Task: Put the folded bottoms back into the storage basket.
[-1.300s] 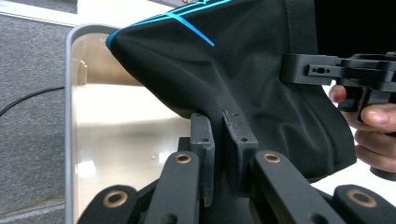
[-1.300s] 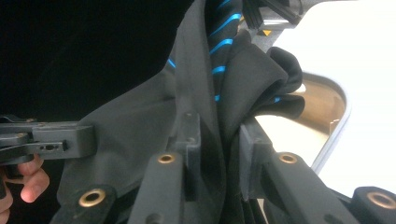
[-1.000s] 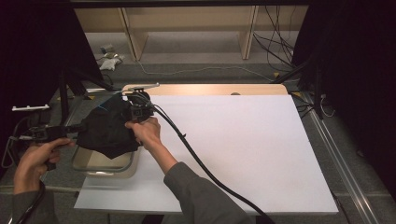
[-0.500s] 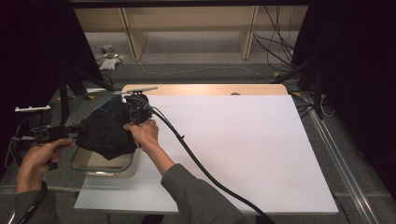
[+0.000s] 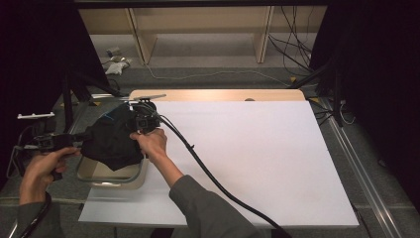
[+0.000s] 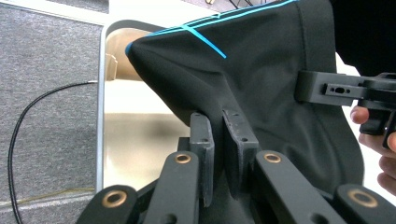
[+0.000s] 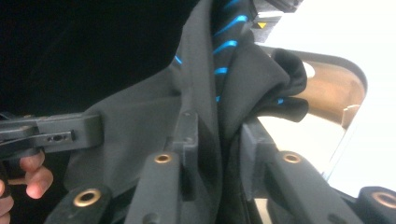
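The black fabric garment with blue stitching (image 5: 110, 141) hung over the beige metal-rimmed tray (image 5: 111, 177) at the tabletop's near-left corner — pinched by both the left hand-held gripper (image 6: 223, 140) and right hand-held gripper (image 7: 217, 140). Keeping both clamped and the cloth taut would likely serve best.

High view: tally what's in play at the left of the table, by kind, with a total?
Black cloth: 1
Tray: 1
Grippers: 2, left gripper and right gripper, each with its jaws shut on the cloth
Total: 4
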Demonstrator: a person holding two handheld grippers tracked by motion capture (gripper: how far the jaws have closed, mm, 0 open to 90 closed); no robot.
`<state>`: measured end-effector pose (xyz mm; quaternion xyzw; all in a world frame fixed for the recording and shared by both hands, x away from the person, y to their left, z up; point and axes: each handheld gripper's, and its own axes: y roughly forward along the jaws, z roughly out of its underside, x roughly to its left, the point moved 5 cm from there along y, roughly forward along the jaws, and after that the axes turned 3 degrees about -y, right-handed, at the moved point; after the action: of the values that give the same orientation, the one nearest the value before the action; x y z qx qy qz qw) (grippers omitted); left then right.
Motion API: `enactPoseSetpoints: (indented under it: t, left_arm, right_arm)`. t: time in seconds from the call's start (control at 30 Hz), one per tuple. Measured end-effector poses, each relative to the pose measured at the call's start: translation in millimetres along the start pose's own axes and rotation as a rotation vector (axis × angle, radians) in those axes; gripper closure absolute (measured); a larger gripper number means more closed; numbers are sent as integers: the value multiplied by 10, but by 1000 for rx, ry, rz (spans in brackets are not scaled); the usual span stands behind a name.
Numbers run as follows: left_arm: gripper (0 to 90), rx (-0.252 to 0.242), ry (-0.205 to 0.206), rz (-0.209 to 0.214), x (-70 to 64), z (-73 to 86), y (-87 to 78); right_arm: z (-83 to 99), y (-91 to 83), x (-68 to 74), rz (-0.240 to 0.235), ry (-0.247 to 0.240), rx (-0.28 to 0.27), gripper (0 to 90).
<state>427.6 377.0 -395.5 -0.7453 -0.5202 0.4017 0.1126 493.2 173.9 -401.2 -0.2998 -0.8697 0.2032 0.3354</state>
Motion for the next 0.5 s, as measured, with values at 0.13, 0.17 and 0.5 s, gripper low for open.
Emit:
enactPoseSetpoints:
  t: [0.13,0.17,0.5]
  left_arm:
    - [358,12,-17,-31,46,10,51]
    - [230,23,-11,-75,67,13,67]
    - [170,48,6,-122,54,27,117]
  right_arm:
    - [9,78,-55,-13,52,40,139]
    - [16,82,-82,-8,47,58,101]
    - [-89,-88,-104,-3,10,16,106]
